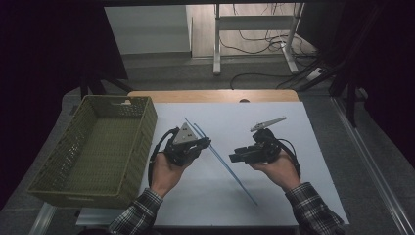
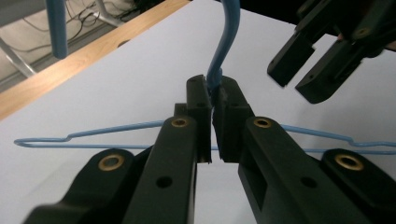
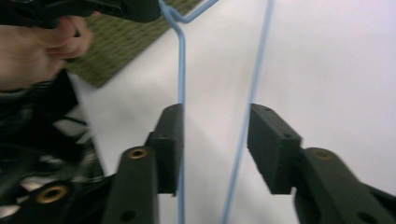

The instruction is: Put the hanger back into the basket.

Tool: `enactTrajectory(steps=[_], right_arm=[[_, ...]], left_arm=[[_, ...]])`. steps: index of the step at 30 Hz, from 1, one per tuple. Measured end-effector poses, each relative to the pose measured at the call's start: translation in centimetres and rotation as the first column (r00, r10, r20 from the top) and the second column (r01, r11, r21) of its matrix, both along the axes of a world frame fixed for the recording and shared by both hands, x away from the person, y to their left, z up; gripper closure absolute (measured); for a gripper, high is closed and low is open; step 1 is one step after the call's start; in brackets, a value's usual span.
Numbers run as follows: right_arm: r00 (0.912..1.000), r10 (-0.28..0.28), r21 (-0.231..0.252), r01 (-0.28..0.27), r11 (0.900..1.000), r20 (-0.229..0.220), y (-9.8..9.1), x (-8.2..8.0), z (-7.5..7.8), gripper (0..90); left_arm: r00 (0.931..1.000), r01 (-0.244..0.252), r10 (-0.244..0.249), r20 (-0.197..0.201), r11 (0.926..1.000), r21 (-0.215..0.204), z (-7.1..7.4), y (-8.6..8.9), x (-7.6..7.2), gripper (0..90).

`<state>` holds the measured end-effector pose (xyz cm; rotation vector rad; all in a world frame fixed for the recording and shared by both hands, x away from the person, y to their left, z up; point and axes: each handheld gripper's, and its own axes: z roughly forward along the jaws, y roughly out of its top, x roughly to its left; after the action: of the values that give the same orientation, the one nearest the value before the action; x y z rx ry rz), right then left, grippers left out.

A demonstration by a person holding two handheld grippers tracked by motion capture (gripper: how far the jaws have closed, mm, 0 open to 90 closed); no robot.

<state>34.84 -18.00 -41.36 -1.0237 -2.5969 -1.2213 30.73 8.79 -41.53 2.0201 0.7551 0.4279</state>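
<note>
A blue wire hanger [image 1: 230, 169] lies slantwise on the white table top [image 1: 284, 196]. My left gripper [image 1: 205, 143] is shut on it near its hook end. In the left gripper view the jaws [image 2: 214, 86] pinch the blue wire [image 2: 224, 42], which curves upward out of them, and the hanger's long bars spread behind. My right gripper [image 1: 234, 156] stands open just right of the hanger's middle, pointing left. In the right gripper view its open jaws [image 3: 215, 126] straddle two hanger wires [image 3: 259, 70], one close to each inner pad, neither clamped.
An olive woven basket [image 1: 147, 132] stands at the table's left, close to my left hand [image 3: 37, 46]. Beyond the far wooden edge [image 1: 215, 95] are white desk legs and floor cables. The right gripper [image 2: 299, 81] hangs open near the left gripper's tips.
</note>
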Motion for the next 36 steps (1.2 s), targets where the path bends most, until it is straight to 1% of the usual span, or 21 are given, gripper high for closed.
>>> enactTrajectory(steps=[2, 4, 5, 7, 8, 9, 11, 15, 18, 19, 20, 22, 23, 25, 27, 28, 31, 33, 34, 35, 36], right_arm=[[0.9973, -0.021, -0.052, 0.025, 0.9983, 0.070, 0.6, -0.9, 0.7, 47.2], [0.9959, -0.024, -0.068, 0.030, 0.9972, 0.087, 0.9, -1.2, 0.8, 45.8], [0.9908, -0.020, -0.127, 0.037, 0.9912, 0.134, 1.8, -1.9, 0.9, 42.9], [0.9866, -0.012, -0.168, 0.040, 0.9850, 0.163, 2.6, -2.5, 0.9, 45.1], [0.9866, -0.012, -0.168, 0.040, 0.9850, 0.163, 2.6, -2.5, 0.9, 45.1], [0.9824, -0.017, -0.205, 0.056, 0.9773, 0.186, 3.5, -2.8, 0.6, 49.0], [0.9811, -0.019, -0.220, 0.062, 0.9736, 0.193, 3.8, -2.9, 0.5, 50.9], [0.9789, -0.006, -0.301, 0.069, 0.9512, 0.204, 5.6, -3.1, -0.3, 59.6], [0.9757, 0.001, -0.336, 0.075, 0.9388, 0.219, 6.4, -3.1, -0.7, 64.8], [0.9757, 0.001, -0.336, 0.075, 0.9388, 0.219, 6.4, -3.1, -0.7, 64.8], [0.9716, 0.002, -0.359, 0.086, 0.9295, 0.237, 6.8, -3.1, -1.0, 69.5], [0.9701, 0.000, -0.367, 0.091, 0.9259, 0.243, 7.0, -3.2, -1.1, 73.6], [0.9640, -0.004, -0.383, 0.109, 0.9174, 0.266, 7.1, -3.2, -1.2, 81.0], [0.9633, 0.002, -0.392, 0.108, 0.9136, 0.269, 7.2, -3.2, -1.2, 85.9], [0.9629, 0.004, -0.398, 0.108, 0.9110, 0.270, 7.1, -3.2, -1.2, 86.5], [0.9570, 0.016, -0.408, 0.108, 0.9065, 0.290, 7.0, -3.3, -1.1, 87.1], [0.9570, 0.027, -0.405, 0.097, 0.9090, 0.289, 6.7, -3.4, -1.0, 87.3], [0.9606, 0.036, -0.385, 0.076, 0.9199, 0.275, 6.2, -3.4, -0.7, 87.4], [0.9606, 0.036, -0.385, 0.076, 0.9199, 0.275, 6.2, -3.4, -0.7, 87.4], [0.9671, 0.040, -0.360, 0.055, 0.9314, 0.251, 5.8, -3.4, -0.4, 87.4], [0.9671, 0.040, -0.360, 0.055, 0.9314, 0.251, 5.8, -3.4, -0.4, 87.4]], left_arm=[[0.9997, -0.017, 0.017, -0.019, 0.9998, 0.008, 0.0, -0.2, 0.1, 86.1], [0.9995, -0.021, 0.021, -0.024, 0.9997, 0.013, 0.0, -0.3, 0.1, 86.1], [0.9989, -0.037, 0.037, -0.030, 0.9992, 0.016, 0.0, -0.4, 0.2, 86.1], [0.9980, -0.051, 0.051, -0.038, 0.9986, 0.015, 0.0, -0.4, 0.2, 86.1], [0.9980, -0.051, 0.051, -0.038, 0.9986, 0.015, 0.0, -0.4, 0.2, 86.1], [0.9970, -0.063, 0.064, -0.044, 0.9978, 0.017, 0.0, -0.5, 0.3, 86.0], [0.9965, -0.068, 0.069, -0.048, 0.9976, 0.014, 0.0, -0.5, 0.3, 86.0], [0.9942, -0.086, 0.088, -0.062, 0.9959, 0.026, -0.1, -0.7, 0.4, 86.0], [0.9935, -0.089, 0.090, -0.069, 0.9959, 0.017, -0.3, -0.9, 0.4, 86.0], [0.9935, -0.089, 0.090, -0.069, 0.9959, 0.017, -0.3, -0.9, 0.4, 86.0], [0.9934, -0.090, 0.091, -0.070, 0.9958, 0.017, -0.3, -1.0, 0.4, 86.0], [0.9934, -0.088, 0.089, -0.073, 0.9960, 0.018, -0.3, -1.1, 0.4, 86.0], [0.9937, -0.085, 0.086, -0.072, 0.9963, 0.015, -0.3, -1.2, 0.4, 86.0], [0.9937, -0.085, 0.086, -0.072, 0.9963, 0.013, -0.3, -1.3, 0.4, 85.9], [0.9940, -0.083, 0.084, -0.070, 0.9964, 0.014, -0.3, -1.3, 0.4, 85.9], [0.9952, -0.070, 0.070, -0.069, 0.9975, 0.007, -0.3, -1.3, 0.4, 85.7], [0.9963, -0.050, 0.049, -0.071, 0.9988, -0.001, -0.2, -1.2, 0.5, 84.6], [0.9984, -0.023, 0.022, -0.053, 0.9995, -0.021, 0.1, -0.9, 0.5, 82.5], [0.9984, -0.023, 0.022, -0.053, 0.9995, -0.021, 0.1, -0.9, 0.5, 80.0], [0.9995, -0.008, 0.007, -0.030, 0.9995, -0.030, 0.5, -0.8, 0.3, 77.3], [0.9995, -0.008, 0.007, -0.030, 0.9995, -0.030, 0.5, -0.8, 0.3, 75.1]])
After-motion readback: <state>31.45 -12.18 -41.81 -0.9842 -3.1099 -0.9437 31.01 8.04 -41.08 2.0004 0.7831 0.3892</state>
